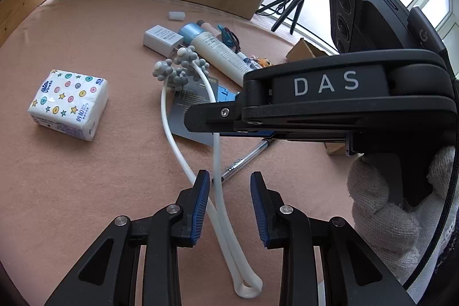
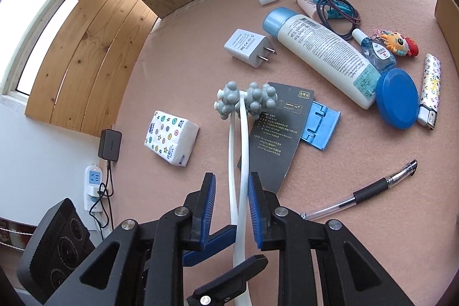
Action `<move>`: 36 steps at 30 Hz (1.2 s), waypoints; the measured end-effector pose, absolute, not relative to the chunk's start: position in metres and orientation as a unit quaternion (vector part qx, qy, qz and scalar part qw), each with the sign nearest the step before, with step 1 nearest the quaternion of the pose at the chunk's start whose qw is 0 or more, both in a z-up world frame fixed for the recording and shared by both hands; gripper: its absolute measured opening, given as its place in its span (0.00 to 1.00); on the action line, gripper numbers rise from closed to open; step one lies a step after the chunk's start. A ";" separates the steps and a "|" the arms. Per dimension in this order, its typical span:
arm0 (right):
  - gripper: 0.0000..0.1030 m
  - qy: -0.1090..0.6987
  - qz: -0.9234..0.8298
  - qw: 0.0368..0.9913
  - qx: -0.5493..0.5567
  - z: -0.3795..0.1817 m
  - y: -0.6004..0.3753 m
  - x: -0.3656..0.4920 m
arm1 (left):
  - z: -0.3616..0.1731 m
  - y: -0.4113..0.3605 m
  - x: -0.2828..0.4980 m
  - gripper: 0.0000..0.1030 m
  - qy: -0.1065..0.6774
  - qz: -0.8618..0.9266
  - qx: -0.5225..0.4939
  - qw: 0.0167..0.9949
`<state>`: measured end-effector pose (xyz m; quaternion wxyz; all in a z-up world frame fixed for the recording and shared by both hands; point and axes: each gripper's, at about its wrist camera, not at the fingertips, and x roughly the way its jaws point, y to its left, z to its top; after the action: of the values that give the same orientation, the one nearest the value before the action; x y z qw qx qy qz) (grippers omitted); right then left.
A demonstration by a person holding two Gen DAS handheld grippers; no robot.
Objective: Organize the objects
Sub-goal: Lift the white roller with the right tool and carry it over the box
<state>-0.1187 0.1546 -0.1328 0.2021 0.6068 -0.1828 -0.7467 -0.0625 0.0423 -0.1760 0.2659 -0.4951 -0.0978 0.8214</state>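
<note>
Left gripper point(image 1: 229, 179) partly open, astride the two white arms of the roller massager point(image 1: 183, 68); one arm just beside the left-hand pad, the other pad well clear, nothing clamped. Right gripper point(image 2: 231, 182) also partly open around the same handle, further up; right-hand pad next to one arm, a gap at the other pad, no real hold.

Massager on the pink table mat point(image 1: 86, 191), its grey knobbed head over the edge of the dark grey card point(image 2: 275, 139), handle loop nearest the left gripper.

Likely trouble:
- Closing on one thin arm only: springy plastic, apt to bend and slip out.
- Lifting with the head on the card: card dragged along, perhaps into the blue plastic holder point(image 2: 321, 128).
- Pen point(image 2: 358, 197) lying close by: easily knocked and set rolling.
- Both grippers crowded on one handle: fingers apt to clash if either turns.
</note>
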 end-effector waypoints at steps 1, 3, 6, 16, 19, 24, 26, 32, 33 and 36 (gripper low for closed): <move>0.21 -0.185 -0.747 0.197 0.608 -0.135 0.158 -0.118 | -0.175 0.039 -0.063 0.30 -0.097 0.826 -0.493 0.257; 0.20 -0.187 -0.745 0.191 0.611 -0.138 0.163 -0.116 | -0.174 0.030 -0.067 0.30 -0.113 0.826 -0.496 0.243; 0.17 -0.166 -0.746 0.175 0.621 -0.144 0.163 -0.114 | -0.179 0.023 -0.075 0.30 -0.123 0.823 -0.508 0.221; 0.09 -0.188 -0.730 0.176 0.633 -0.154 0.176 -0.105 | -0.196 0.045 -0.078 0.16 -0.120 0.800 -0.533 0.248; 0.08 -0.189 -0.732 0.174 0.631 -0.153 0.176 -0.101 | -0.194 0.048 -0.077 0.14 -0.123 0.799 -0.532 0.251; 0.06 -0.211 -0.738 0.184 0.613 -0.136 0.185 -0.098 | -0.181 0.048 -0.074 0.13 -0.145 0.801 -0.522 0.255; 0.06 -0.216 -0.744 0.186 0.604 -0.125 0.191 -0.097 | -0.171 0.054 -0.074 0.13 -0.147 0.806 -0.512 0.257; 0.06 -0.234 -0.763 0.175 0.576 -0.092 0.225 -0.096 | -0.136 0.082 -0.075 0.13 -0.152 0.813 -0.484 0.286; 0.05 -0.236 -0.767 0.172 0.572 -0.087 0.233 -0.096 | -0.130 0.090 -0.076 0.13 -0.151 0.814 -0.478 0.293; 0.06 -0.240 -0.781 0.156 0.556 -0.071 0.259 -0.097 | -0.114 0.120 -0.080 0.13 -0.141 0.818 -0.461 0.314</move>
<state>-0.0968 0.2590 -0.0707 0.1558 0.5556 -0.2402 -0.7806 -0.0800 0.1199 -0.1140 0.3139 -0.4614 -0.1407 0.8177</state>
